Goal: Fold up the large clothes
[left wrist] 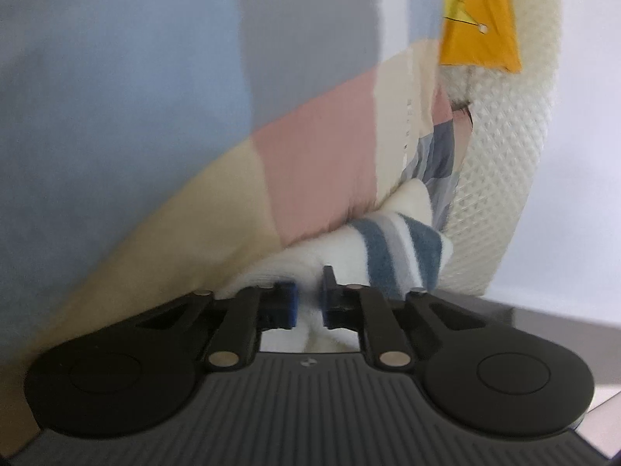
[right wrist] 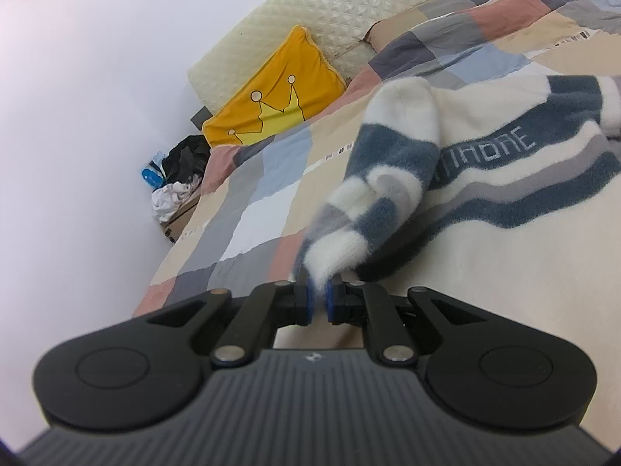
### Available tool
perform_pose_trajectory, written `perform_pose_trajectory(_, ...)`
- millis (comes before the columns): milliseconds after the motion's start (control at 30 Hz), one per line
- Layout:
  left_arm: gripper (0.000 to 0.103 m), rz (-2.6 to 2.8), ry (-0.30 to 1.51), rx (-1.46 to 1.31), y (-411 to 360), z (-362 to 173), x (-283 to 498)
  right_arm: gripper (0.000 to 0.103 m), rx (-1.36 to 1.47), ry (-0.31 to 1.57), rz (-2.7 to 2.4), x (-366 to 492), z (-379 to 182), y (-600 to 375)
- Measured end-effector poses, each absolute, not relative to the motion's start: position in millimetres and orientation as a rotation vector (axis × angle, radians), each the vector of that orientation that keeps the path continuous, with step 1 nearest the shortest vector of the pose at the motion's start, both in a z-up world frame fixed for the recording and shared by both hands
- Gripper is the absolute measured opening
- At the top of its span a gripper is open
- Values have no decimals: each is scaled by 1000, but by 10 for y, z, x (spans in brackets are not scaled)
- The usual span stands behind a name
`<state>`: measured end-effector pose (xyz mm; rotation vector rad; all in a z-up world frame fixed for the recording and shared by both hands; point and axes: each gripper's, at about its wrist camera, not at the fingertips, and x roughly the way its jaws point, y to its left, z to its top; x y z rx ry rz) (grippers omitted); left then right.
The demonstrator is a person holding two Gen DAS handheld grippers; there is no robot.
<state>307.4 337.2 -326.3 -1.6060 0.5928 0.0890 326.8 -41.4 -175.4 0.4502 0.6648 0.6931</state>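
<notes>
Fleecy white fabric fills the narrow gap between the blue pads of the left gripper (left wrist: 308,306), whose jaws are clamped on a bunched edge of the striped fleece sweater (left wrist: 392,250). No earlier view is given, so only the pinch itself can be told. The right gripper (right wrist: 319,303) is likewise closed, its pads pinching the end of a banded sleeve (right wrist: 372,194) that rises from it in a soft roll. Beyond, the sweater's body (right wrist: 504,178) lies spread on the patchwork quilt (right wrist: 248,194), lettered chest band facing up. Further off sit a yellow crown cushion (right wrist: 271,97) and a quilted cream headboard (right wrist: 310,19).

To fold well, I judge both pinches should hold deep, lift together so the sleeve clears the quilt, and carry it flat across the body without twisting.
</notes>
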Motion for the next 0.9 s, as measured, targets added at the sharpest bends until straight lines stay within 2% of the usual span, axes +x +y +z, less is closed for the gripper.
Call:
perform_pose_trajectory(400,9,108,234,-1130,3665,-2009,2756,10,333,668,766,3142,-1770,-224)
perform_pose_trajectory(533,9,97,173,-960,3618,-1698,2632,10,243,660,790,3056,-1782,-45)
perform_pose_trajectory(667,10,126,234,-973,3632,-1837,2671,10,199,679,804,3052,-1833,89)
perform_pose_trajectory(900,11,200,339,-1306,4007,-2610,2541,10,153,777,800,3128,-2025,213)
